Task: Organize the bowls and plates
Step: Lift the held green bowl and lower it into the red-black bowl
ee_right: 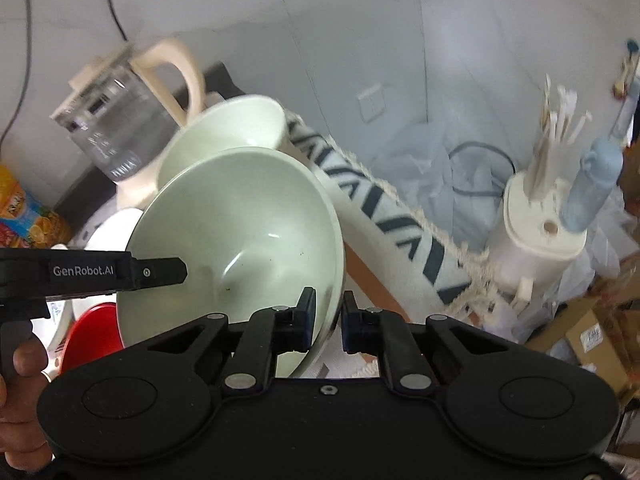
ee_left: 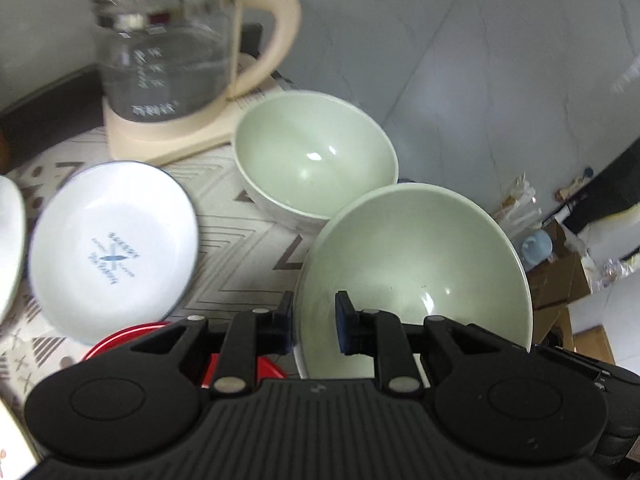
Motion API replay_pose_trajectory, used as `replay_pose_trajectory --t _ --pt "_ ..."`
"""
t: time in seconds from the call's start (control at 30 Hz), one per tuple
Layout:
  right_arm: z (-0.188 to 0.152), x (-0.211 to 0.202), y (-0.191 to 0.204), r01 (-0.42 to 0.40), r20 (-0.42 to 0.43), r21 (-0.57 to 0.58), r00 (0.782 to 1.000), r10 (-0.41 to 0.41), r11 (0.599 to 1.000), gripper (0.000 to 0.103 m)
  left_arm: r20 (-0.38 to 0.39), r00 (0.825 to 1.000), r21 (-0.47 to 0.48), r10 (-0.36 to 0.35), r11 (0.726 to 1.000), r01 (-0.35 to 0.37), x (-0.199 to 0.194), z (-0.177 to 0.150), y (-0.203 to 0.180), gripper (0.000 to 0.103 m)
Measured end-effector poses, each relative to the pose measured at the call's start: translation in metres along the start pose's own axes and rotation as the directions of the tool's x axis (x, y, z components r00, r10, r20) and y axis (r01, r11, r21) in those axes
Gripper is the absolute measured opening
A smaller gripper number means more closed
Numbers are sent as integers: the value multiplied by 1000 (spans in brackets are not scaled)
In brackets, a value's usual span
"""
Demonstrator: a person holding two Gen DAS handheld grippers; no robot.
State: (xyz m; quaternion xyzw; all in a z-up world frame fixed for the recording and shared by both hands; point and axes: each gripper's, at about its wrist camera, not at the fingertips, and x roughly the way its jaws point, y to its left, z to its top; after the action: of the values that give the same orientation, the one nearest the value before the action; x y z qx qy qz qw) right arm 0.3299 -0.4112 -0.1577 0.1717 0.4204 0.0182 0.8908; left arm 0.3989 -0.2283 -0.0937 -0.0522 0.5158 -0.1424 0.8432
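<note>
Gripping one of two green bowls (ee_right: 236, 232): both hand-held grippers (ee_left: 313, 320) (ee_right: 327, 320) clamped on rim.

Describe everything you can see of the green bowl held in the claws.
The held green bowl is pale sage, glossy like glazed ceramic, wide and conical, empty apart from a few dark specks. It is tilted, off the table, its rim gripped on opposite sides by the left claw and the right claw. A matching second bowl sits just behind it.

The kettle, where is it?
In the left wrist view the kettle stands at the top left on the patterned table, just left of the far green bowl and behind the white plate.
</note>
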Motion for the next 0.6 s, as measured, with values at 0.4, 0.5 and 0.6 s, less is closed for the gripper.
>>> replay_pose_trajectory --t 0.4,0.5,0.6 --pt "3 -37 26 -81 59 -88 994 87 993 12 108 993 -77 45 996 -37 -55 -16 17 19" --pt "2 -41 36 -96 65 -120 992 105 988 12 120 991 -99 63 994 -51 -65 -22 24 19" --pt "-1 -45 45 -117 62 -142 990 126 983 12 131 988 -126 78 990 -62 -75 -29 32 19"
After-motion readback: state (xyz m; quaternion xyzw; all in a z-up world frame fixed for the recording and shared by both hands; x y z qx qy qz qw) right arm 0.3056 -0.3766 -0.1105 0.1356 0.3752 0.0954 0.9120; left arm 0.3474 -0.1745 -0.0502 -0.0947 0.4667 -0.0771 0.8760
